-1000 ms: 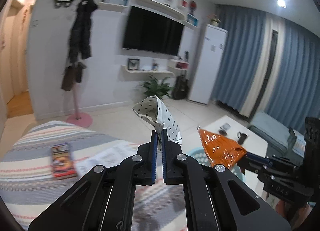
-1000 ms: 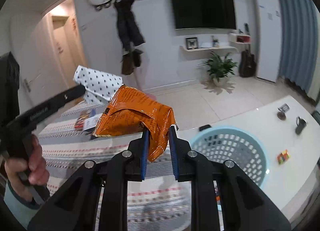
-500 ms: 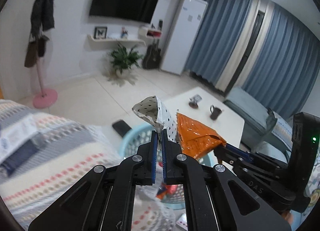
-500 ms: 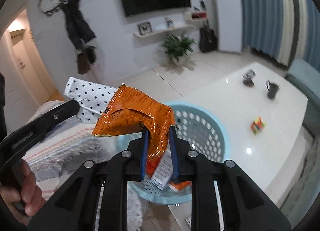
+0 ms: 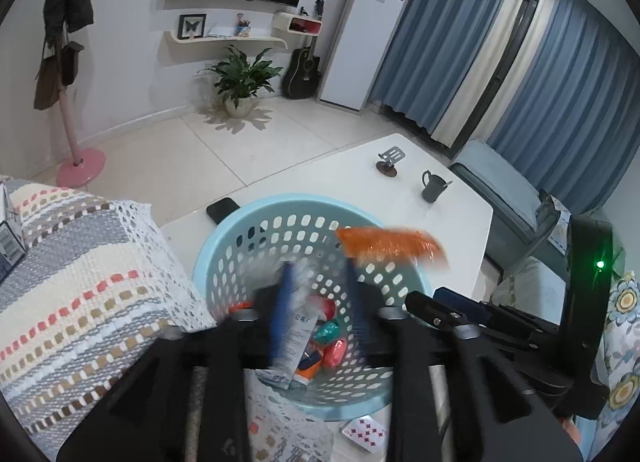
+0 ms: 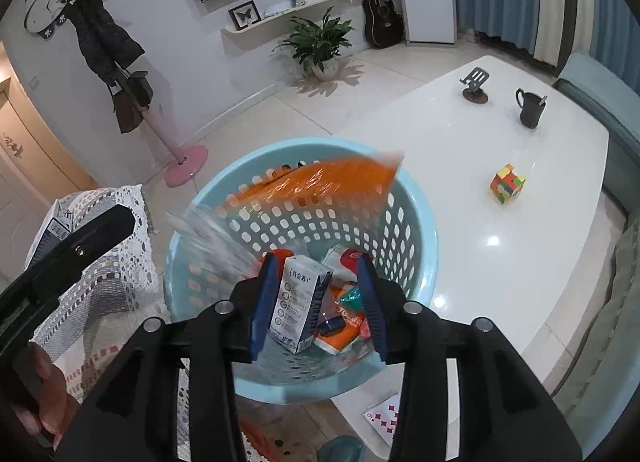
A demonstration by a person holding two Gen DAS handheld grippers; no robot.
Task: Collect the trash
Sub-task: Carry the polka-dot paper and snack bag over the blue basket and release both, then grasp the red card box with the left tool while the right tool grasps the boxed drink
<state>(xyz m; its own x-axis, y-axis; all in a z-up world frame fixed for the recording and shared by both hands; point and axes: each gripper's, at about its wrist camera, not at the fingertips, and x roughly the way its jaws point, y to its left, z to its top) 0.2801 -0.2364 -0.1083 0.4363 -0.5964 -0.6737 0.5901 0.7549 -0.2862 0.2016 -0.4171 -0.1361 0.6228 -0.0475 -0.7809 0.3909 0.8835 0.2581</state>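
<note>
Right wrist view: both claws opening, empty, over the blue basket (image 6: 420,222) rim, orange wrapper (image 6: 320,182) loose.

Materials and finishes noted at the basket.

Basket (image 6: 416,222): pale blue perforated plastic, smooth and matt. Orange wrapper (image 6: 320,182): crinkled glossy foil. Carton (image 6: 298,302): printed paperboard. Table (image 6: 500,242): white, highly glossy. Throw (image 5: 80,262): coarse woven cloth with lace edging. Mug (image 6: 530,110): dark, matt. Floor (image 5: 200,150): smooth pale tile.

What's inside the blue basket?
The light-blue perforated plastic basket holds a white milk carton, orange and teal wrappers, plus an orange foil bag falling in. Whatever lies beneath them is covered.
</note>
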